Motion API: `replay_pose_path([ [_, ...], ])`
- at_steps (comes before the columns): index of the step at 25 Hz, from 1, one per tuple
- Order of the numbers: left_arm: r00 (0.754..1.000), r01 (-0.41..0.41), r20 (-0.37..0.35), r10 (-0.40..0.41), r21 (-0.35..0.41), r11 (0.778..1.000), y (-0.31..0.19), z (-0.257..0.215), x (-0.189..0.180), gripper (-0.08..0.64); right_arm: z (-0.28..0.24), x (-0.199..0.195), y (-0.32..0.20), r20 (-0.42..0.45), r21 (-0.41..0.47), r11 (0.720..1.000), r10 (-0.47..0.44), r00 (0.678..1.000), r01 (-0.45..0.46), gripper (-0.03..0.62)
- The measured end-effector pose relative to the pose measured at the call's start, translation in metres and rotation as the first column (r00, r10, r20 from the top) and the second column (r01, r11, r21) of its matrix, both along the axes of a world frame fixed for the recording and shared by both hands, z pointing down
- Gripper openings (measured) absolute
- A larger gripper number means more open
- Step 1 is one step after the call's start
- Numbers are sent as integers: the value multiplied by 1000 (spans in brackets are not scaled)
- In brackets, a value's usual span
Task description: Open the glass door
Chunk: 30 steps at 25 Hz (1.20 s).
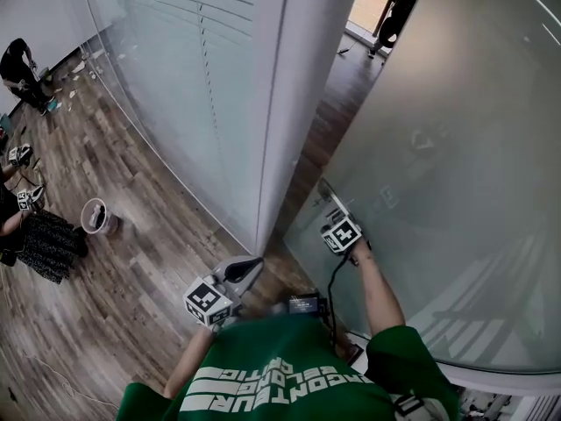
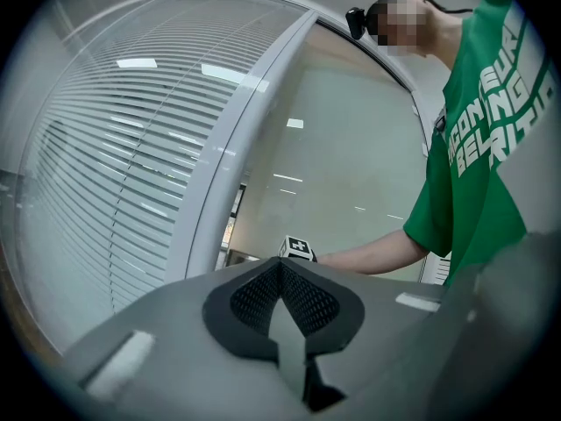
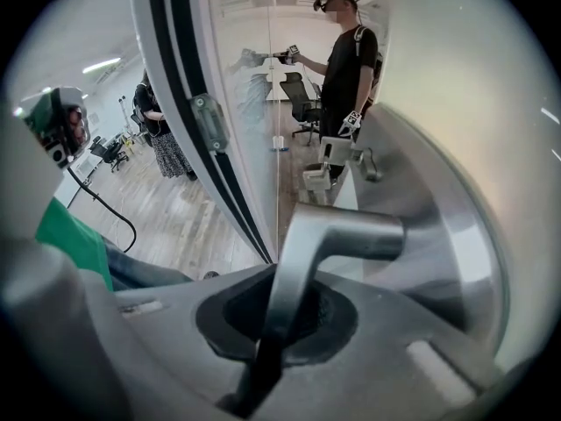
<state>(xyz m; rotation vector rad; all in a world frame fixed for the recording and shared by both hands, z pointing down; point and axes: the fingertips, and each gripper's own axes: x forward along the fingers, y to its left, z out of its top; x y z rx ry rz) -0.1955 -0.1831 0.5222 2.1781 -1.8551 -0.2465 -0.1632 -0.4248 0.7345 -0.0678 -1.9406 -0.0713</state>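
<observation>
The right gripper [image 1: 336, 210] is clamping the metal handle [image 1: 328, 189] of the frosted glass door [image 1: 456, 147]. A gap is showing between the door's edge and the white post [image 1: 298, 86]. The left gripper [image 1: 248, 270] is hanging free above the wooden floor [image 1: 140, 235], near the post's foot.

In the left gripper view, the left gripper [image 2: 281, 270] is holding its jaws together with nothing between them, and it is facing the door [image 2: 333, 165].

In the right gripper view, the right gripper [image 3: 280, 314] is squeezing the handle [image 3: 337, 235], with the door [image 3: 456, 103] filling the right side.
</observation>
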Motion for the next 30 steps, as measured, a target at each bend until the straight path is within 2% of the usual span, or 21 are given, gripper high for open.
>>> replay_pose_path([
  [8,999,-42,2,42,-14,999,-19,3,9,14,3,-1,-33,-10,20,999,40,999,-39,-8],
  [13,997,-81,13,81,2,997,-45,-8,23,14,-6,17,-69,-29,38,995,90,995,-89,-8],
  [20,995,-98,6,98,-3,995,-74,0,27,14,7,8,-109,-44,44,993,112,993,-110,-8],
  [30,991,-129,26,129,2,992,-117,5,46,14,6,19,-159,-15,30,982,188,982,-188,-8],
])
